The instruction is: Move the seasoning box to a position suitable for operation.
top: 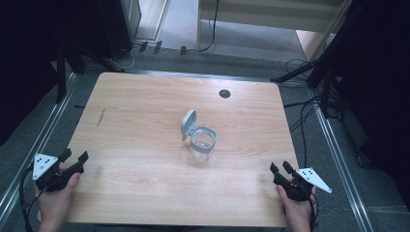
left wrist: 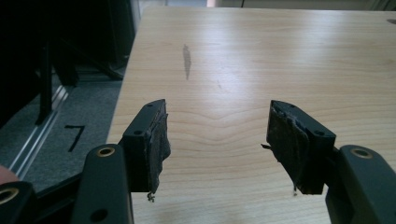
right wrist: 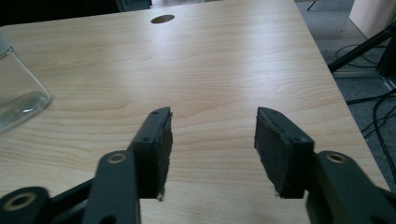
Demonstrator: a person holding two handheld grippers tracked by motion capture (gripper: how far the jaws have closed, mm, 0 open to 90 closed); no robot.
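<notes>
At table (top: 145,193) edges, both grippers, left (top: 73,157) and right (top: 280,167), sit spread and empty; next likely reach for jar (top: 201,145), lid (top: 188,122) flipped up.

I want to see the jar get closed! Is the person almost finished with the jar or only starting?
Only starting, it seems. The clear jar stands mid-table with its grey flip lid already swung up and open. Nothing is in hand: the left gripper and right gripper both rest open near the table's front corners, far from the jar. Everything with the jar, like shutting that lid, looks left to do.
</notes>
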